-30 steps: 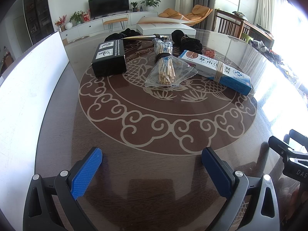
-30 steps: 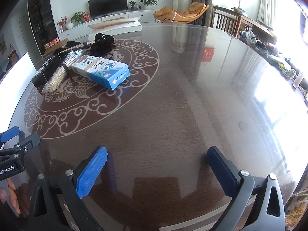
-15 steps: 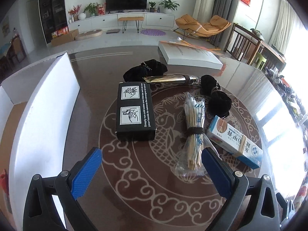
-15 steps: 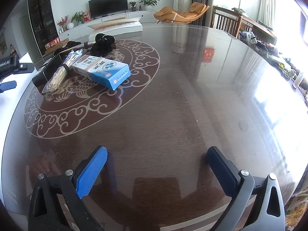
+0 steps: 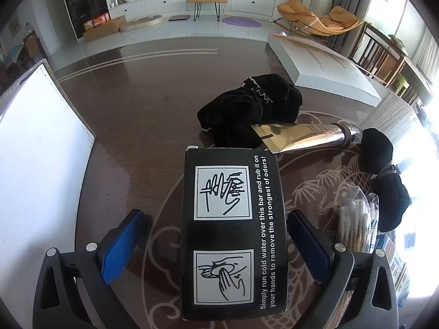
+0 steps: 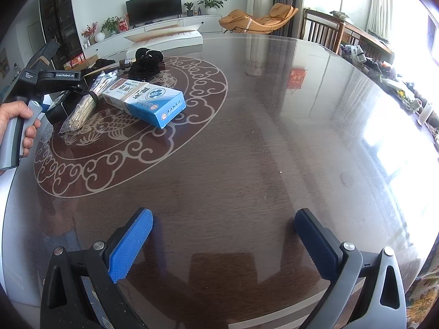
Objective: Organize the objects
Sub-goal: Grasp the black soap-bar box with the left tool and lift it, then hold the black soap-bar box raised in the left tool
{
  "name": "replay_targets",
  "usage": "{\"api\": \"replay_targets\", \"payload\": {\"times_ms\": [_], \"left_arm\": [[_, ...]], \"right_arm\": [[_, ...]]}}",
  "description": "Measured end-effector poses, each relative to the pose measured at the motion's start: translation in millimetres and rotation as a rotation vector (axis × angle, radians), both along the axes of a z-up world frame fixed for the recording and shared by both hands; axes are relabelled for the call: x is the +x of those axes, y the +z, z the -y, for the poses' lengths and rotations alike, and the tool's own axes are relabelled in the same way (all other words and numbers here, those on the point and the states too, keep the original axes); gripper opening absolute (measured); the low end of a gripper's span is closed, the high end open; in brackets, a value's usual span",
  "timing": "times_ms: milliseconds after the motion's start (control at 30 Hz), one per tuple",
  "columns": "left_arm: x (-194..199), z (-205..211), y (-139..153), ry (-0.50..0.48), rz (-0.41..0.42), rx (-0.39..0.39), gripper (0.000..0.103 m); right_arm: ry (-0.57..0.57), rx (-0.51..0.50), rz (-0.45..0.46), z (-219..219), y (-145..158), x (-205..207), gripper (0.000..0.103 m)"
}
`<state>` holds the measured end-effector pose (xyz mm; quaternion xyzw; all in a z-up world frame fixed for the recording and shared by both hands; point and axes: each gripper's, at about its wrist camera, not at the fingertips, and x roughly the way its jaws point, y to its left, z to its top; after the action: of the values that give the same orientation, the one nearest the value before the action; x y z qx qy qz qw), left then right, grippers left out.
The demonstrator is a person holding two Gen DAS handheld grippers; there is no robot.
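Left gripper pose: the left gripper (image 5: 216, 242) points steeply down at the surface (image 5: 142, 126), straddling the black box (image 5: 231, 230).
Left fingers: spread wide and just now closing in. The left blue pad (image 5: 122, 249) stands clear of the box with a gap; the right pad (image 5: 306, 246) is just beside the box's edge, and contact there cannot be confirmed.
Holding hand: in the right wrist view a hand (image 6: 19, 122) wraps the grey handle of the left gripper, at the left edge of the picture.
Right gripper pose: the right gripper (image 6: 223, 242) is angled down over a bare part of the surface, well apart from the objects. Its fingers are wide open, with nothing between them.
Black box position: flat on the surface, printed face up, long axis running away from the camera.
Neighbouring items: black cloth (image 5: 247, 109) and gold tube (image 5: 304, 135) lie just beyond the box; the tube's crimped end touches the box's far corner. Cotton swab bundle (image 5: 356, 224) lies to the right.
Hidden or cut off: the near end of the box runs under the gripper body. The blue carton (image 6: 145, 100) is cut off behind the right finger in the left wrist view. The white board (image 5: 41, 148) is cropped at the left edge.
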<state>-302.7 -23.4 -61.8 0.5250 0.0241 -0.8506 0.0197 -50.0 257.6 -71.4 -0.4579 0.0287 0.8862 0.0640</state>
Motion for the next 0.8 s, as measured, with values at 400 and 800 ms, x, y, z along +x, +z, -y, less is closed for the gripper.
{"api": "replay_targets", "payload": {"times_ms": [400, 800], "left_arm": [[103, -4, 7, -0.002, -0.103, -0.039, 0.058], [219, -17, 3, -0.125, -0.12, -0.035, 0.091]], "right_arm": [[-0.003, 0.001, 0.0, -1, 0, 0, 0.103], [-0.002, 0.001, -0.001, 0, 0, 1, 0.103]]}}
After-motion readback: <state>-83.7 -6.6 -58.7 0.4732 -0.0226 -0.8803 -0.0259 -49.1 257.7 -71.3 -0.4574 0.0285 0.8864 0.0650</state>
